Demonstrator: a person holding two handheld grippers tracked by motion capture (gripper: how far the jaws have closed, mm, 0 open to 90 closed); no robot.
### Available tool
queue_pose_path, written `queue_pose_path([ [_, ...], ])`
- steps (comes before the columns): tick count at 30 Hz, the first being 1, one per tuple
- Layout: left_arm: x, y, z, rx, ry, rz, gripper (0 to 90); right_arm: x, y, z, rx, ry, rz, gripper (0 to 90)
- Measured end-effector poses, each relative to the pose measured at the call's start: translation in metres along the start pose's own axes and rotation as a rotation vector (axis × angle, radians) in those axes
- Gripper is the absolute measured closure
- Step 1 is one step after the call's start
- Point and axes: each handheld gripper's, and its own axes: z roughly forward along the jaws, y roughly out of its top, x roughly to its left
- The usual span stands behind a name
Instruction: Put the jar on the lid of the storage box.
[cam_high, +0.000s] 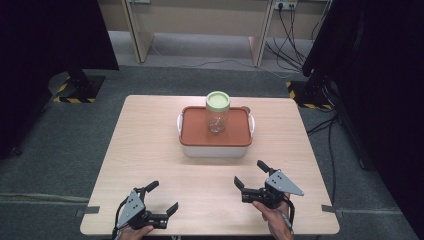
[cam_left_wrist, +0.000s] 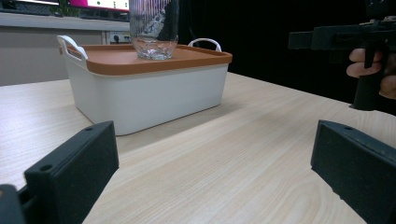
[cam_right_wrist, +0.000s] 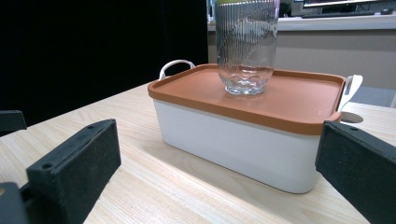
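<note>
The left gripper (cam_high: 161, 196) is being held low near the front left corner of the table (cam_high: 150, 150), with its jaws spread wide and nothing between them. The right gripper (cam_high: 250, 174) is being held near the front right corner, a little farther in, and its jaws are also being kept wide apart and empty. In the left gripper view, bare wood is lying between the two black jaws, and the right gripper (cam_left_wrist: 327, 37) is being seen off to the side in a hand (cam_left_wrist: 373, 70).

Both grippers are being pointed toward the middle of the table, most likely so that the things there can be reached from two sides.

A white box (cam_high: 215, 149) with an orange lid (cam_high: 195, 131) is sitting toward the back middle of the table, well apart from both grippers. A glass jar (cam_high: 217, 120) with a pale green cap (cam_high: 218, 100) is standing upright on the lid, near its middle. The flat lid is being used as a stand for the jar. The jar looks empty. It is probably meant to be lifted off first, so the wide jaws are fitting for a grab.
</note>
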Motion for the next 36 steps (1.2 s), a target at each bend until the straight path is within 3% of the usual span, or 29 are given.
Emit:
queue_pose_path([
  [36, 0.000, 0.000, 0.000, -0.003, 0.000, -0.002, 0.2, -0.004, -0.007, -0.014, 0.004, -0.024, 0.003, 0.5],
])
